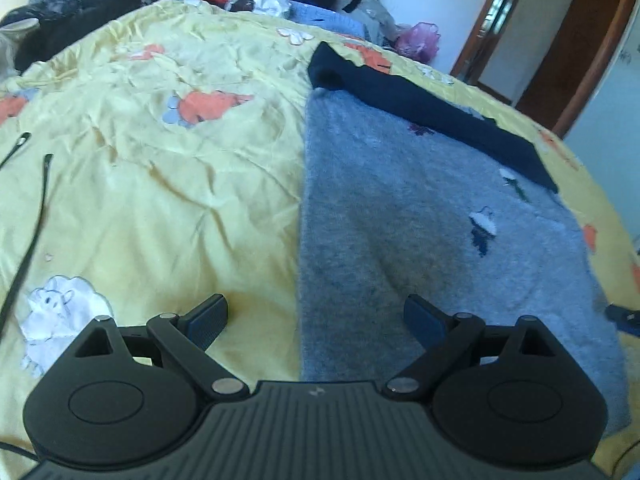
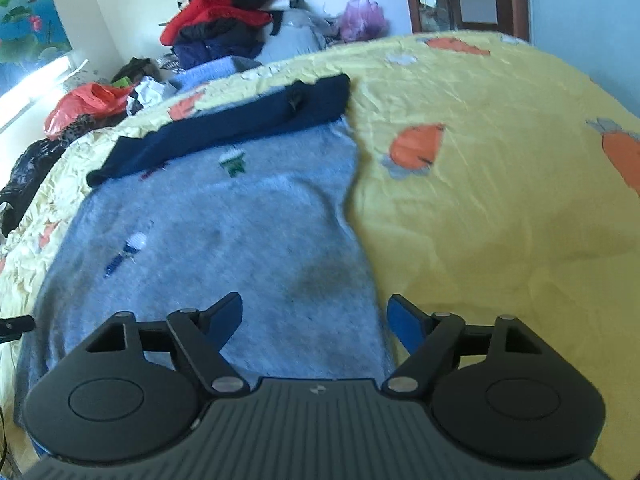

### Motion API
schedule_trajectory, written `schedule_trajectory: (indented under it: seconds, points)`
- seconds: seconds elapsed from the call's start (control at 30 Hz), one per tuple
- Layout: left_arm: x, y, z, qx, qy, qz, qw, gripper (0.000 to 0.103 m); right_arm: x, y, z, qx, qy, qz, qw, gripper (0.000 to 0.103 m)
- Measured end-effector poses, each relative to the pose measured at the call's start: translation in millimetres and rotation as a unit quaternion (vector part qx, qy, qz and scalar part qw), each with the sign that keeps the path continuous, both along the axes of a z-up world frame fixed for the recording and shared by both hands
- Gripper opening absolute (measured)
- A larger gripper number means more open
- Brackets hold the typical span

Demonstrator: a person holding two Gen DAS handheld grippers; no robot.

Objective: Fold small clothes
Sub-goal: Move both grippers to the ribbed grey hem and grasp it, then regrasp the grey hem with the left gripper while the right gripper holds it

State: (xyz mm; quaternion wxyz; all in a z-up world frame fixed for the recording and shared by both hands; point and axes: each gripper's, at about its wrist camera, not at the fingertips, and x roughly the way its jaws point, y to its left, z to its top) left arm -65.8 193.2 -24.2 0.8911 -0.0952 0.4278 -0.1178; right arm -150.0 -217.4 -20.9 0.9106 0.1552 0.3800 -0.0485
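Note:
A fuzzy grey-blue knit garment [image 1: 420,220] with a dark navy band [image 1: 432,116] along its far edge lies flat on the yellow bedspread [image 1: 160,160]. It also shows in the right wrist view [image 2: 208,232], with the navy band [image 2: 224,124] at the far end. My left gripper [image 1: 316,320] is open and empty, hovering over the garment's left edge near its near end. My right gripper [image 2: 314,320] is open and empty, over the garment's right edge near its near end.
A pile of loose clothes [image 2: 228,20] and plastic bags [image 2: 86,106] lies beyond the bed's far side. A black cable [image 1: 28,240] runs over the bedspread at the left. A wooden door frame [image 1: 568,52] stands at the far right.

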Motion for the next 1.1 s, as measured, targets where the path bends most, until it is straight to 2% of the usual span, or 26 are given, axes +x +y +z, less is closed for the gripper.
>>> schedule_trajectory:
  seconds: [0.03, 0.17, 0.27, 0.3, 0.37, 0.4, 0.43, 0.47, 0.53, 0.7, 0.87, 1.0, 1.03, 1.07, 1.1]
  points:
    - [1.0, -1.4, -0.2, -0.006, 0.001, -0.007, 1.0000, 0.096, 0.1, 0.6, -1.5, 0.002, 0.002, 0.000, 1.000, 0.071]
    - [5.6, -14.9, -1.4, -0.012, 0.002, -0.032, 0.9994, 0.095, 2.4, 8.0, -4.7, 0.002, 0.003, 0.017, 1.000, 0.067]
    - [9.3, -27.5, -1.8, -0.020, 0.001, -0.047, 0.9987, 0.094, 7.1, 17.4, -5.2, -0.002, 0.004, 0.031, 1.000, 0.054]
    - [10.2, -31.3, -2.0, -0.025, 0.000, -0.051, 0.9984, 0.091, 9.0, 21.0, -5.3, -0.009, 0.005, 0.033, 0.999, 0.047]
    - [11.8, -42.2, -1.6, -0.017, -0.004, -0.058, 0.9982, 0.062, 12.7, 26.6, -5.3, -0.024, 0.010, 0.031, 0.999, 0.033]
    - [12.6, -48.3, -1.1, 0.000, -0.006, -0.060, 0.9982, 0.056, 14.5, 29.6, -5.5, -0.033, 0.011, 0.032, 0.999, 0.024]
    - [13.3, -54.0, -0.3, 0.021, -0.010, -0.058, 0.9981, 0.048, 15.7, 30.8, -5.2, -0.038, 0.011, 0.034, 0.999, 0.019]
    - [13.9, -57.5, 0.3, 0.033, -0.012, -0.057, 0.9978, 0.030, 16.7, 32.5, -4.3, -0.041, 0.009, 0.038, 0.998, 0.019]
    - [15.8, -60.2, 1.6, 0.039, -0.012, -0.054, 0.9977, 0.013, 17.7, 35.3, -0.7, -0.049, 0.000, 0.047, 0.998, 0.016]
    - [19.0, -64.2, 14.2, 0.037, -0.045, -0.051, 0.9970, 0.010, 30.0, 33.7, 13.5, -0.057, -0.033, 0.048, 0.997, 0.014]
    - [34.6, -80.1, 21.0, 0.075, -0.082, -0.045, 0.9927, 0.010, 54.7, 24.5, 17.2, -0.066, -0.047, 0.030, 0.996, 0.014]
    - [42.6, -89.1, 15.6, 0.098, -0.064, -0.059, 0.9914, 0.012, 64.8, 18.3, 5.1, -0.062, -0.023, 0.015, 0.998, 0.016]
    - [40.9, -89.5, 14.9, 0.105, -0.063, -0.060, 0.9907, 0.013, 61.7, 17.9, 3.6, -0.056, -0.023, 0.016, 0.998, 0.025]
    - [37.9, -89.2, 14.2, 0.113, -0.062, -0.062, 0.9898, 0.019, 57.4, 16.9, 3.1, -0.053, -0.021, 0.016, 0.998, 0.032]
    - [34.3, -87.9, 13.4, 0.118, -0.062, -0.063, 0.9891, 0.026, 51.6, 16.5, 3.0, -0.053, -0.020, 0.015, 0.998, 0.049]
